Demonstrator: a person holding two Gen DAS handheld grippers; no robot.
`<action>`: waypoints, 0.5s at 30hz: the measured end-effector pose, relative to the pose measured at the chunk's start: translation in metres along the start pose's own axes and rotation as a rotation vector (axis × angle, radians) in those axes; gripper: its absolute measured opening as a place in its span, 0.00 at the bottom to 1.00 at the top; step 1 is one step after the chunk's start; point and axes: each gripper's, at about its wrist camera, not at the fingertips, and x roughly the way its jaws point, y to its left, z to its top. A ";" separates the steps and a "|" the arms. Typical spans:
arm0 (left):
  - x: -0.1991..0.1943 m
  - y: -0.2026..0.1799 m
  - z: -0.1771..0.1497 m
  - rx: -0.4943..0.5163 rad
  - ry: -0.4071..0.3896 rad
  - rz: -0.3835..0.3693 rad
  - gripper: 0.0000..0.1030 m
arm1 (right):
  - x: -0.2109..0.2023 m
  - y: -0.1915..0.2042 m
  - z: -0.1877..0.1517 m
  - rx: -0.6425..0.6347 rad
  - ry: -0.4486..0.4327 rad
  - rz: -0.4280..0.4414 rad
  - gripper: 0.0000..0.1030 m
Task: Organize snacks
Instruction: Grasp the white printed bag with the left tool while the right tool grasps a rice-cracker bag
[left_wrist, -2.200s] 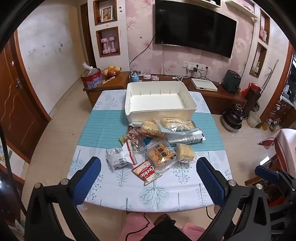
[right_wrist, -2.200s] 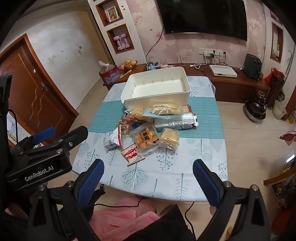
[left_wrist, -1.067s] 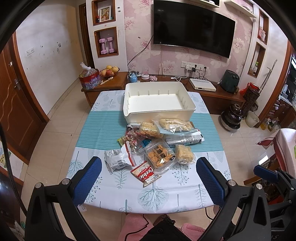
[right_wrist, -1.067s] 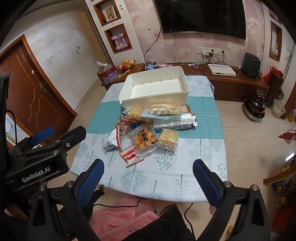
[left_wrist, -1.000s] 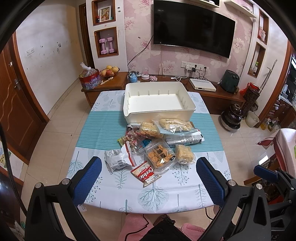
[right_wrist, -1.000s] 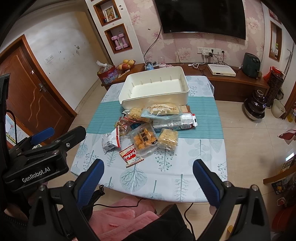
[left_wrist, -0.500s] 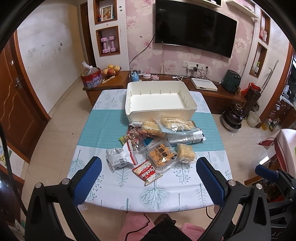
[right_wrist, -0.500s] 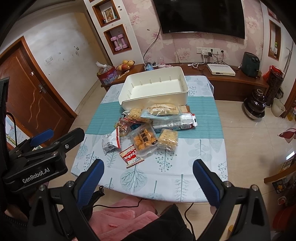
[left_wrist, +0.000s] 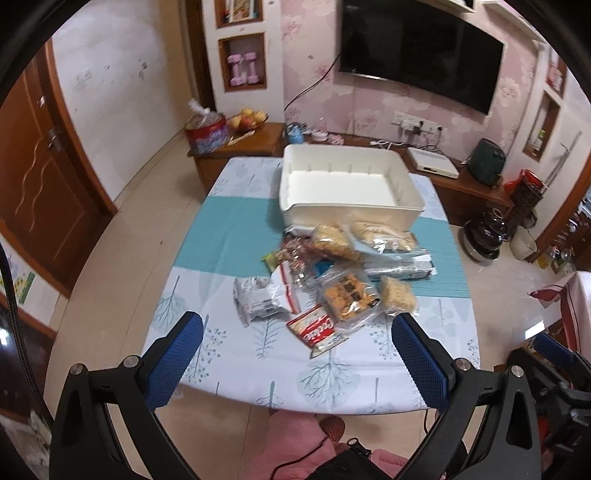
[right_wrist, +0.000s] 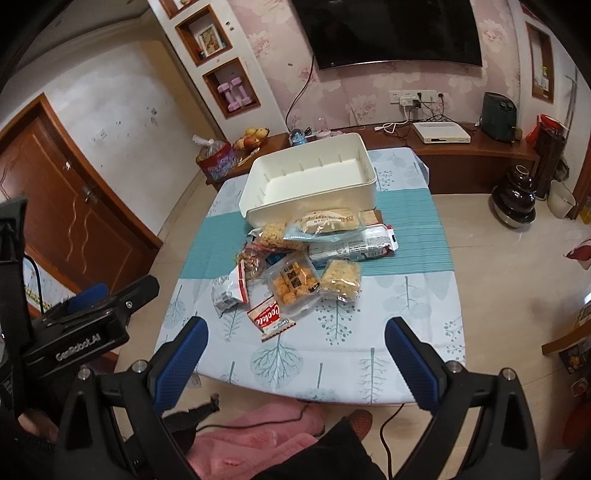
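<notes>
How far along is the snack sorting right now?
Nothing is done yet: the white bin holds no snacks. Nothing is in hand; the left claw and right claw hang open, short of the table. Left: the whole pile, from the Cookie packet back.

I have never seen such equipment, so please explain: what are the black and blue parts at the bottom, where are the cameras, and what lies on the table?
A person holds one pair of tongs in each hand; no robot arm is present. Each picture comes from a camera on one pair: the left tongs and the right tongs, both open and holding nothing. On the table lie snack packets, such as a red cookie packet, in front of an empty white bin.
</notes>
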 end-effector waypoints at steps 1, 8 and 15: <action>0.004 0.004 0.001 -0.008 0.012 0.001 0.99 | 0.002 -0.002 0.000 0.007 0.000 0.000 0.94; 0.043 0.017 0.005 -0.052 0.103 -0.016 0.99 | 0.029 -0.016 0.008 0.090 0.046 -0.028 0.94; 0.098 0.037 0.014 -0.125 0.243 -0.025 0.99 | 0.065 -0.031 0.019 0.185 0.117 -0.051 0.94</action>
